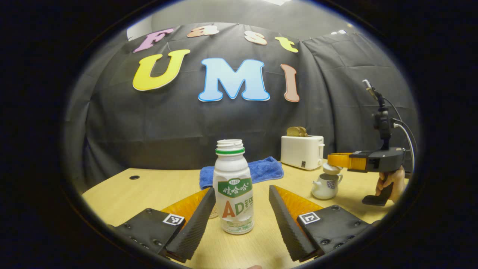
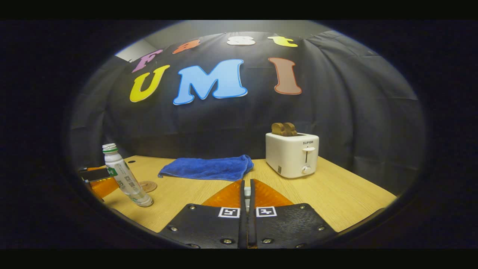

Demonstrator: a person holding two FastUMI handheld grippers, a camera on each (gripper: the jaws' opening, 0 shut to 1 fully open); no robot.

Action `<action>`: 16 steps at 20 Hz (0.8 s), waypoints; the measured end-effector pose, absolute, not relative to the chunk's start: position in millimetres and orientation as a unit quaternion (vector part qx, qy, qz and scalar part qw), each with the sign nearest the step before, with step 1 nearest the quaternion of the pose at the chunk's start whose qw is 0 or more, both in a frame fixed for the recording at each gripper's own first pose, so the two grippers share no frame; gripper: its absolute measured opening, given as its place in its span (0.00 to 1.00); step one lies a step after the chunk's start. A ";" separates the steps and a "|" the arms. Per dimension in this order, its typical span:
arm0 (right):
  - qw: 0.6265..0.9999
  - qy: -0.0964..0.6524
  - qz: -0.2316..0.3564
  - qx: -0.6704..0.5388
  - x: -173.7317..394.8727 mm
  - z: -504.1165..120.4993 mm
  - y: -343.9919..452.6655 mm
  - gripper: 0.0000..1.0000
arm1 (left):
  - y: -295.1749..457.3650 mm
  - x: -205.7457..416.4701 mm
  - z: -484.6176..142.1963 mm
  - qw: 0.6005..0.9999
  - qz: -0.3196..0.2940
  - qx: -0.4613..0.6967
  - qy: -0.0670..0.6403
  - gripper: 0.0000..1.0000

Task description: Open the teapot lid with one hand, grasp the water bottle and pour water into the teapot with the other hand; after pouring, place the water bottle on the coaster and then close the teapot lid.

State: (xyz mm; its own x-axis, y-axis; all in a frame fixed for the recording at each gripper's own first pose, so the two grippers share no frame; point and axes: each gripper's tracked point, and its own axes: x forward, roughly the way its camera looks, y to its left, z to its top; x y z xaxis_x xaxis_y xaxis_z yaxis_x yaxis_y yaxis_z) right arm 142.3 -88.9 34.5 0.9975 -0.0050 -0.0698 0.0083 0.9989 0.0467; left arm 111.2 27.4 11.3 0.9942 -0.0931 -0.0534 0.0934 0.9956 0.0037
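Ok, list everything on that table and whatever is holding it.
table: 1, light wood, under everything
water bottle: 1, white with green band, uncapped, upright at front
coaster: 1, brown, round, just behind the bottle
towel: 1, blue, crumpled at the back centre
toaster: 1, white, back right
bread: 2 slices, brown, sticking out of the toaster
teapot: 1, white with blue pattern, in front of the toaster
lid: 1, white, just above the teapot
left gripper: 1, jaws open either side of the bottle, not touching
right gripper: 1, jaws closed on the lid
hand: 1, holding the right gripper's handle
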 end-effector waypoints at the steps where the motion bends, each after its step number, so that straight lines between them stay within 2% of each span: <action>1: 0.999 0.033 0.003 0.024 140.5 33.7 -84.8 0.01 | 27.1 112.9 8.7 0.998 -0.048 0.002 0.026 1.00; 9: 0.998 0.043 0.030 0.026 135.9 27.5 -73.1 0.01 | 43.5 131.2 -10.5 0.999 -0.018 -0.005 0.048 1.00; 16: 0.998 0.034 0.036 0.031 132.2 32.2 -71.2 0.01 | 40.4 172.4 -31.0 0.996 -0.039 -0.010 0.081 1.00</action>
